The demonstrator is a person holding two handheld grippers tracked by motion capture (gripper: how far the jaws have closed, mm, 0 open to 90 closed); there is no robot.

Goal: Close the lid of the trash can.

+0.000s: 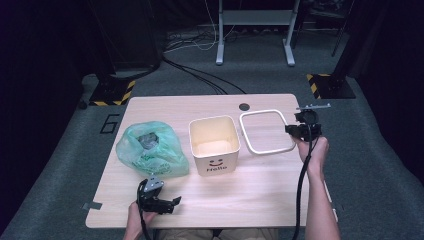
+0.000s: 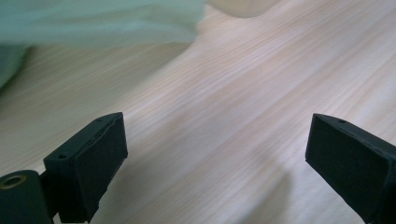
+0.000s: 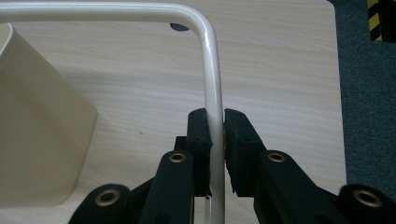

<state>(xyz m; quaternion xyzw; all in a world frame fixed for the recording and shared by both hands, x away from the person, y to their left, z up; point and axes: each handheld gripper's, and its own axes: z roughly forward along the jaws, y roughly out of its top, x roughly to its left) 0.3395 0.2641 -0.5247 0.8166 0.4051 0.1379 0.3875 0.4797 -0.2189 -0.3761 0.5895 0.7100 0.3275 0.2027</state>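
My high camera looks forward and down over the pale wooden table (image 1: pixel 260 190). Both gripper cameras sit close above it, each looking along its own fingers; the right one shares the cream plastic bin (image 3: pixel 32 140) with the high view.

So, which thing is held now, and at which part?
The right gripper clamps the white ring frame on its right side bar; the left gripper holds nothing.

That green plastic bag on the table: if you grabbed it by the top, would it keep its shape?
Probably not. The green plastic bag looks thin and crumpled, so it would likely sag and stretch. A dark lump shows through it, so its contents may shift.
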